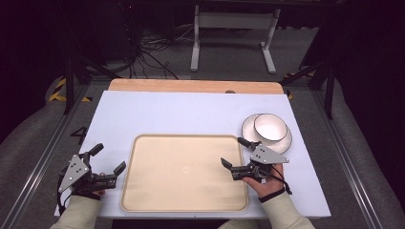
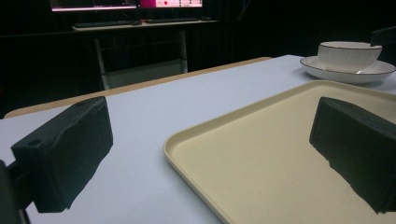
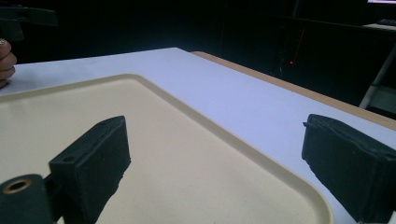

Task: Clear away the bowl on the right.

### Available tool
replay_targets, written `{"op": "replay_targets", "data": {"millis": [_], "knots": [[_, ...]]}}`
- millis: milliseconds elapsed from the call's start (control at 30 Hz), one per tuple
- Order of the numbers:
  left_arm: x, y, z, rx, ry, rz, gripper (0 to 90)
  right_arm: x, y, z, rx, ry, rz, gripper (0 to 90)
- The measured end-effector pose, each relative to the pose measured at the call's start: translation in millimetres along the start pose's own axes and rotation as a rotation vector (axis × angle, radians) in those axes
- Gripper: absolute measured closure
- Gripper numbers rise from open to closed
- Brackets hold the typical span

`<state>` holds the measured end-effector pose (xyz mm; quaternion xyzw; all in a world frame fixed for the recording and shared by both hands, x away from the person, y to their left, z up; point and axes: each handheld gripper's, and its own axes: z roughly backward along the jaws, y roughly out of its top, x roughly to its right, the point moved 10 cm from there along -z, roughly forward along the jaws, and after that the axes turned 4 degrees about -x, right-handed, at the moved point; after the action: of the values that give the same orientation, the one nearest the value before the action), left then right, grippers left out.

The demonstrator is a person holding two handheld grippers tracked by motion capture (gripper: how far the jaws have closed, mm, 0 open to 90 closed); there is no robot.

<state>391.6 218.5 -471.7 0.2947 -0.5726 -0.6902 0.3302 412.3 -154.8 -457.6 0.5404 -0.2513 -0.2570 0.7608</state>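
Note:
A cream tray [image 1: 143, 143] lies empty in the middle of the white table top [image 1: 181, 112]. A white bowl [image 1: 271, 127] with a dark rim sits on a white plate [image 1: 248, 126] just right of the tray's far corner. My left gripper [image 1: 109, 159] rests at the tray's left side, open, nothing between its jaws. My right gripper [image 1: 235, 152] is open over the tray's right edge, just in front of the plate, and holds nothing. In the left gripper view the tray [image 2: 224, 126] lies between the jaws, with the bowl [image 2: 349, 55] far right. The right gripper view shows the tray's rim [image 3: 261, 154].
A wooden strip [image 1: 191, 86] runs along the table's far edge. Beyond it stand a white frame [image 1: 234, 28] and cables [image 1: 148, 52] on the floor. Metal rails [image 1: 38, 157] border both sides. A person's fingers [image 3: 5, 60] and the other gripper show at the far left of the right gripper view.

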Motion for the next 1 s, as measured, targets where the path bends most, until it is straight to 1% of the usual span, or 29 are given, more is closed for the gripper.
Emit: {"op": "replay_targets", "data": {"millis": [233,600,733,767,867,1000], "knots": [[0.7,-0.3,-0.2,-0.002,-0.001,-0.006,0.1,0.4,-1.3,0.3,-0.006,0.007,-0.012,9.3],[1.3,-0.3,-0.5,0.001,-0.001,-0.013,0.1,-0.1,-0.7,0.9,-0.006,0.009,-0.008,9.8],[1.5,-0.3,-0.5,0.001,-0.001,-0.015,0.1,0.2,-1.8,0.6,-0.014,0.009,-0.009,12.4],[1.5,-0.3,-0.5,0.001,-0.001,-0.015,0.1,0.1,-2.0,0.8,-0.02,0.01,-0.005,15.3],[1.6,-0.3,-0.6,0.001,-0.001,-0.015,0.1,0.9,-1.1,1.9,-0.03,0.004,-0.002,16.8],[2.2,-0.5,-0.5,0.0,-0.002,-0.018,0.1,3.2,2.8,3.0,-0.029,-0.007,-0.002,17.7]]}}
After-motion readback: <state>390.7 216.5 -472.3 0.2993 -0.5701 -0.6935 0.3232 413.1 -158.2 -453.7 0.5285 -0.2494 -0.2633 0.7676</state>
